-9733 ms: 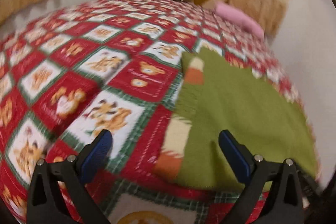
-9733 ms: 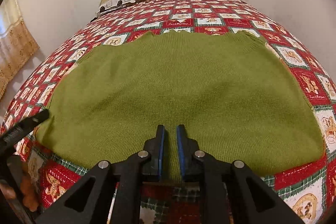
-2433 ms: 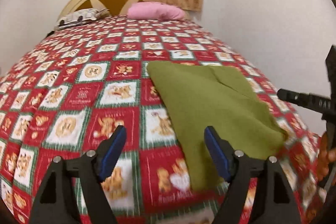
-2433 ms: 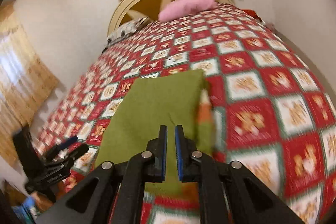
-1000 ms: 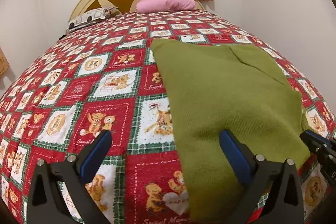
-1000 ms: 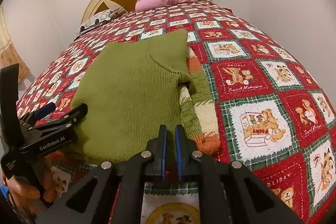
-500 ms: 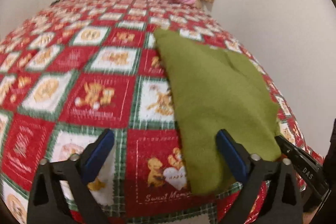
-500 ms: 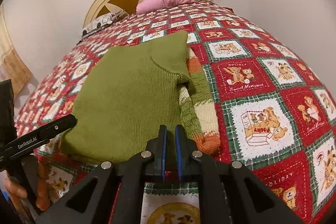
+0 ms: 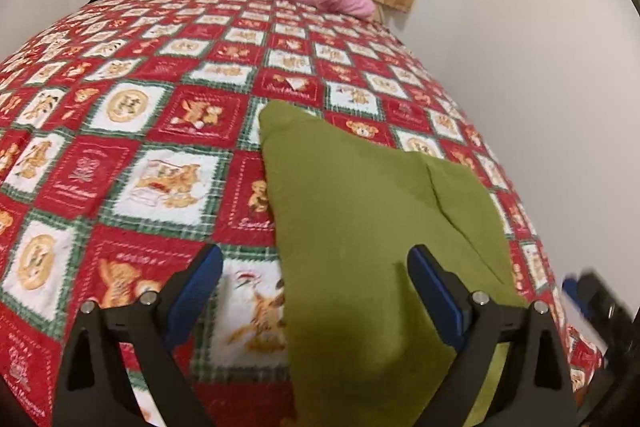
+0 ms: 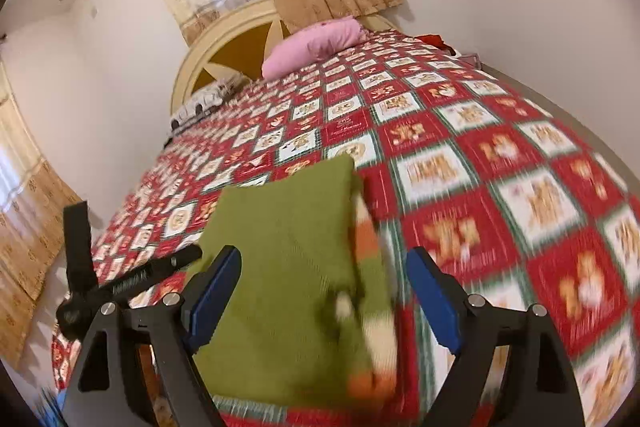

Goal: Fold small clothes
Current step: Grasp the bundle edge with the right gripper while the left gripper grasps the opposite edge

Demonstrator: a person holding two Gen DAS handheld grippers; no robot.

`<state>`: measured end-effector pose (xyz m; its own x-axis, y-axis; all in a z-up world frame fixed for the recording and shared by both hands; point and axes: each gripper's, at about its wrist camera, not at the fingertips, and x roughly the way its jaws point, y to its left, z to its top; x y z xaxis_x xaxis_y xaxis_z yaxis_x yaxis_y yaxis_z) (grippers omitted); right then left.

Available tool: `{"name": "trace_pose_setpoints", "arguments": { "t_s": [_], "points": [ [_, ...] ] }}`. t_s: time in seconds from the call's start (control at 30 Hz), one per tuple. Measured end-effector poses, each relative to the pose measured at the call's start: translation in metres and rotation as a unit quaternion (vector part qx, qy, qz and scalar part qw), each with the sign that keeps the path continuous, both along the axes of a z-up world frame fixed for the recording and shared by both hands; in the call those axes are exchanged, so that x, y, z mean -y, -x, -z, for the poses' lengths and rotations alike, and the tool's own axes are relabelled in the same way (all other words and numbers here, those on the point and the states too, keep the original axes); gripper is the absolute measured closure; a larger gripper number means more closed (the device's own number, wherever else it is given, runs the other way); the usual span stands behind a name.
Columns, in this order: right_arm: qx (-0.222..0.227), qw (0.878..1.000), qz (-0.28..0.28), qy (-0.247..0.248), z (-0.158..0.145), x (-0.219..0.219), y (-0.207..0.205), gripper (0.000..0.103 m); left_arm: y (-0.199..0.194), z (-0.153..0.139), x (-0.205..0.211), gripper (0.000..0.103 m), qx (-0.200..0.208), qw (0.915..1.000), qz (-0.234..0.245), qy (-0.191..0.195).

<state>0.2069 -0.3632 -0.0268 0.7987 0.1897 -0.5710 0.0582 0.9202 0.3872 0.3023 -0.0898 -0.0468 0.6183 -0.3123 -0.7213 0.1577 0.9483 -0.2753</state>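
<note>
Folded green sweater (image 9: 360, 227) on bedspread (image 9: 160, 107), right gripper (image 10: 320, 299) fingers opening above it

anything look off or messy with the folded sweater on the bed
Mostly tidy, but the sweater's striped orange-and-cream sleeve sticks out along its right edge instead of being tucked inside the fold. Nothing looks spilled or damaged on the bedspread.
</note>
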Motion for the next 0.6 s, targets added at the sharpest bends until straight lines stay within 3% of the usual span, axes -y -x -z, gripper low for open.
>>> {"name": "trace_pose_setpoints", "arguments": {
  "t_s": [0.07, 0.17, 0.23, 0.3, 0.4, 0.6],
  "points": [
    [-0.017, 1.000, -0.020, 0.007, 0.006, 0.001, -0.025, 0.018, -0.005, 0.010, 0.007, 0.014, -0.020, 0.9997, 0.003, -0.009],
    [-0.051, 0.997, -0.053, 0.024, 0.027, -0.003, -0.060, 0.018, -0.007, 0.028, 0.003, 0.014, -0.046, 0.9988, 0.004, 0.020],
    [-0.074, 0.994, -0.062, 0.043, 0.048, -0.007, -0.074, 0.018, -0.004, 0.031, 0.000, 0.013, -0.038, 0.9988, 0.000, 0.030],
    [-0.094, 0.992, -0.079, 0.030, 0.073, -0.009, -0.082, 0.018, 0.002, 0.031, 0.006, 0.013, -0.022, 0.9997, 0.002, 0.008],
    [-0.086, 0.993, -0.086, 0.004, 0.075, -0.001, -0.081, 0.019, 0.007, 0.030, 0.010, 0.013, -0.010, 0.9999, 0.006, -0.010],
    [-0.082, 0.991, -0.102, 0.017, 0.076, -0.006, -0.080, 0.021, 0.003, 0.031, 0.010, 0.012, -0.009, 0.9999, 0.009, -0.003]
  ]
}}
